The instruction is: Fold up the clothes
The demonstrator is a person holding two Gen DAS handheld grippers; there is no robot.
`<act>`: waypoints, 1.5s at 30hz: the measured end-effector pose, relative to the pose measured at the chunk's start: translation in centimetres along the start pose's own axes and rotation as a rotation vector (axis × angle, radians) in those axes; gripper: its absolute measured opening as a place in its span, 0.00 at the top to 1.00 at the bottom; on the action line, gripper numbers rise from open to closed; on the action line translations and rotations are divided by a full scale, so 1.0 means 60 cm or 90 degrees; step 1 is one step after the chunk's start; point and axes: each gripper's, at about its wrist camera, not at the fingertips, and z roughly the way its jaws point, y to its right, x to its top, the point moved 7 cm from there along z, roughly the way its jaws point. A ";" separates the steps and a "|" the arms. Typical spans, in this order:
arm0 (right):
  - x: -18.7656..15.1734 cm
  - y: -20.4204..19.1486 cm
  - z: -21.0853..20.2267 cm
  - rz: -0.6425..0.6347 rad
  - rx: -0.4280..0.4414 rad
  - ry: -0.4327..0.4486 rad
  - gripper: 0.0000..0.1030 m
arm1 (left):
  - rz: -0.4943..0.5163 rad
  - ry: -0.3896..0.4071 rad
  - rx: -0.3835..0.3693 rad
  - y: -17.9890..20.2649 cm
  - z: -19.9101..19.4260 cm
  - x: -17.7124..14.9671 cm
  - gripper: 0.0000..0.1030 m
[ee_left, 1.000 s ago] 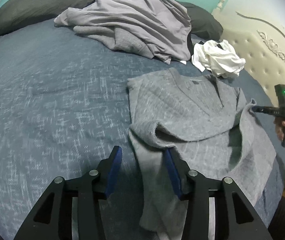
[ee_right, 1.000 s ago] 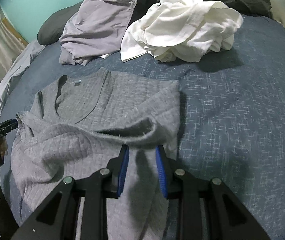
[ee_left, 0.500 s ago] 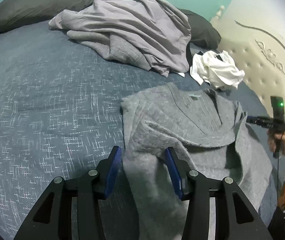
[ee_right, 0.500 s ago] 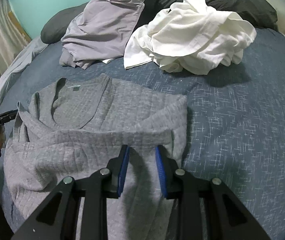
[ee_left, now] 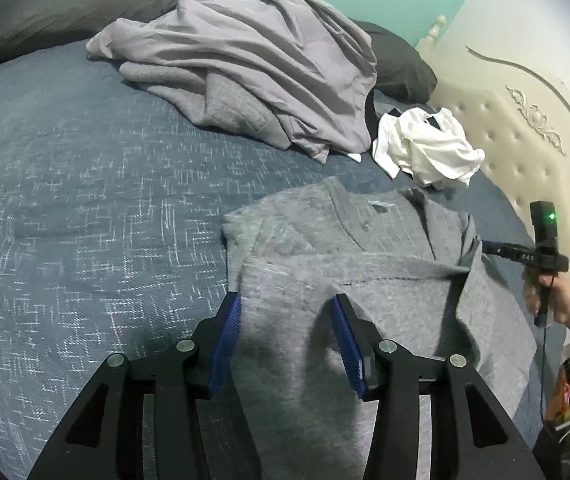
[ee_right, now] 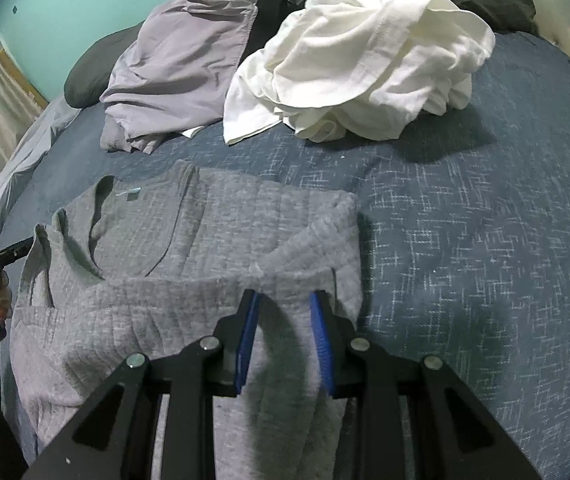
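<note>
Blue woven bedding [ee_left: 85, 208] covers the bed I work on, with a teal wall behind and a cream tufted headboard [ee_left: 525, 128] to the side.

From my left wrist, the grey quilted sweater [ee_left: 365, 248] lies face up in the middle of the bed, neckline pointing away from me, a sleeve already laid across its chest. My left gripper [ee_left: 285, 332] hangs over the near left edge of the sweater with its blue pads apart, fabric under the gap; I cannot tell whether they press on the cloth. Beyond lie a lilac-grey heap of clothes [ee_left: 253, 72] and a crumpled white garment [ee_left: 425, 152], well apart from the sweater. At the far right my right hand [ee_left: 553, 292] holds its gripper at the sweater's other side.

From my right wrist, my right gripper [ee_right: 285, 328] sits over the sweater's right side, pads fairly close together with a fold of grey cloth running between them; whether it is pinched I cannot say for sure. The sweater looks soft and thick, so it should hold a crease loosely.

I judge I am mid-fold: sides brought in, bottom still hanging toward me. Next I need both grippers to take the lower hem evenly and carry it up toward the collar.
</note>
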 end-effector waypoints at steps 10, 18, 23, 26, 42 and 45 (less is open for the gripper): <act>-0.006 0.005 0.000 -0.013 -0.009 0.005 0.74 | -0.002 0.014 -0.004 0.003 -0.012 -0.005 0.62; -0.023 0.017 0.002 -0.013 -0.014 -0.005 0.74 | -0.001 0.018 -0.003 0.005 -0.015 -0.008 0.72; -0.025 0.007 0.001 -0.037 -0.014 0.003 0.74 | 0.003 0.023 -0.004 0.008 -0.019 -0.007 0.81; -0.033 0.000 0.003 -0.057 -0.017 -0.001 0.85 | 0.010 0.024 -0.002 0.011 -0.020 -0.008 0.94; -0.011 0.007 -0.074 -0.046 -0.006 0.094 0.97 | -0.015 0.049 0.000 -0.006 -0.063 -0.006 0.96; -0.012 0.014 -0.072 -0.036 -0.006 0.083 0.98 | -0.037 0.037 0.007 -0.018 -0.054 -0.009 0.96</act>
